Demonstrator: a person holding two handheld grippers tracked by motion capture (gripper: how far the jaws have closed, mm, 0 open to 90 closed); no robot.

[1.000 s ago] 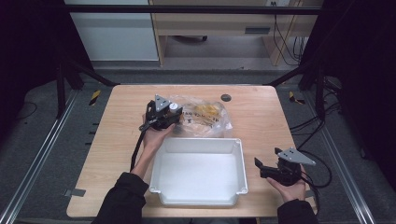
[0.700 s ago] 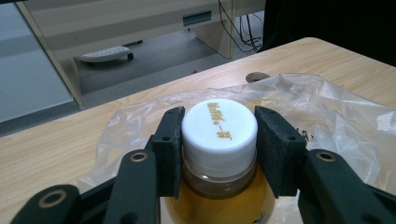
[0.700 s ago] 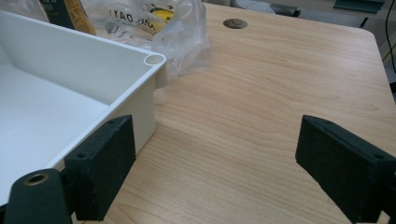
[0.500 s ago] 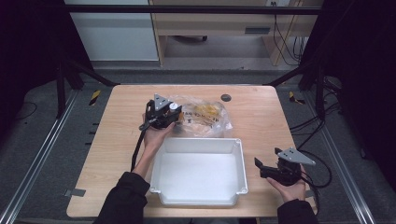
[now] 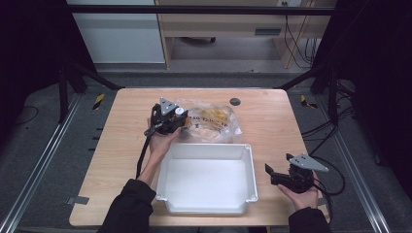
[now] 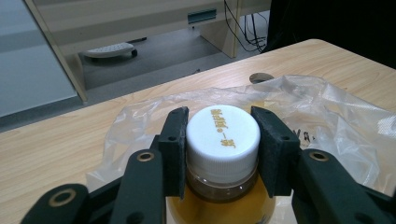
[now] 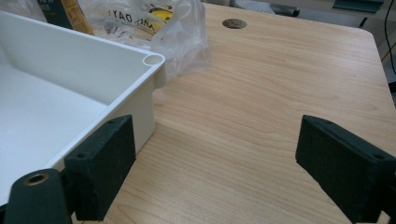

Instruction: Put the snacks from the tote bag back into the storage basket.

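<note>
A clear bottle of amber liquid with a white screw cap [image 6: 223,135] bearing gold letters stands upright at the left edge of a crumpled clear plastic bag [image 5: 214,121]. My left gripper [image 6: 222,123] is shut on that cap, one black pad pressing each side. From the high view the left gripper [image 5: 177,119] sits just behind the white tray [image 5: 206,211], at its back left corner. My right gripper [image 7: 215,154] is open over bare wood with nothing between its pads. It rests low at the tray's right side [image 5: 273,175].
The tray's corner [image 7: 153,59] is close to the right gripper's left pad. The bag [image 7: 154,23] holds yellow printed packets behind the tray. A round cable hole [image 5: 235,101] lies in the tabletop at the back. The table's right edge is near the right hand.
</note>
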